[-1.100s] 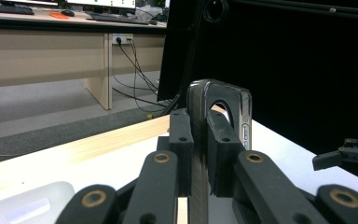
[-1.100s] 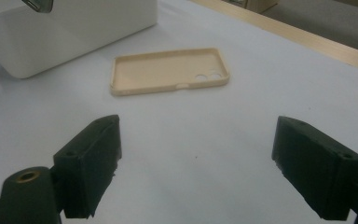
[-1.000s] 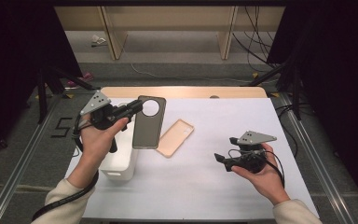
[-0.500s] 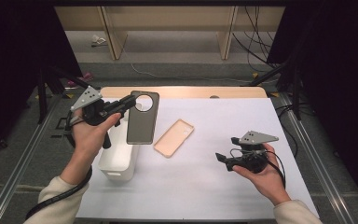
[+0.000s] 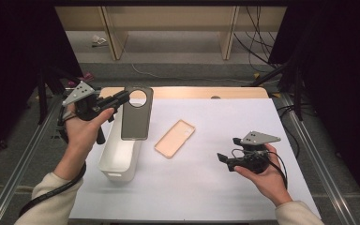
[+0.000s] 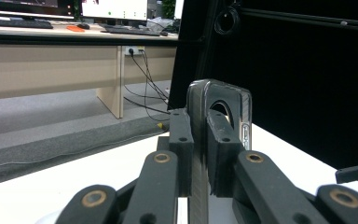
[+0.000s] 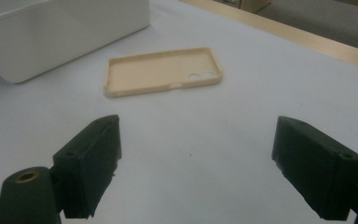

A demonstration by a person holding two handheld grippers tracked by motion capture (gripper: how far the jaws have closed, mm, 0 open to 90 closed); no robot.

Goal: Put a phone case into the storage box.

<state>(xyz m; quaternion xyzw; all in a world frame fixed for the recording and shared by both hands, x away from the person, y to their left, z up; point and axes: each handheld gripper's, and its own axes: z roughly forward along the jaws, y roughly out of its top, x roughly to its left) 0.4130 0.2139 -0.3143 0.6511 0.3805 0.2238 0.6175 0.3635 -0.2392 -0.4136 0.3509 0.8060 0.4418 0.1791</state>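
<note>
A dark grey phone case (image 5: 137, 114) with a round camera hole hangs upright above the white bin (image 5: 120, 156), and my left gripper (image 5: 120, 99) is shut on its top edge. In the left gripper view the case (image 6: 220, 112) stands edge-on between the two pads (image 6: 182, 140). A beige phone case (image 5: 175, 138) lies open side up on the white table mat, also seen from the right gripper view (image 7: 163, 71). My right gripper (image 5: 223, 159) rests low at the right, open, jaws spread wide (image 7: 196, 168) with nothing between them, pointing at the beige case.
The white mat (image 5: 225, 122) covers the table, with a wooden edge (image 5: 201, 93) at the far side. Metal rails (image 5: 309, 150) run along both sides. The white bin (image 7: 51, 28) stands at the mat's left.
My left hand has carried the dark case leftward and a little up, from beside the beige case to above the bin. The right gripper has stayed put.
</note>
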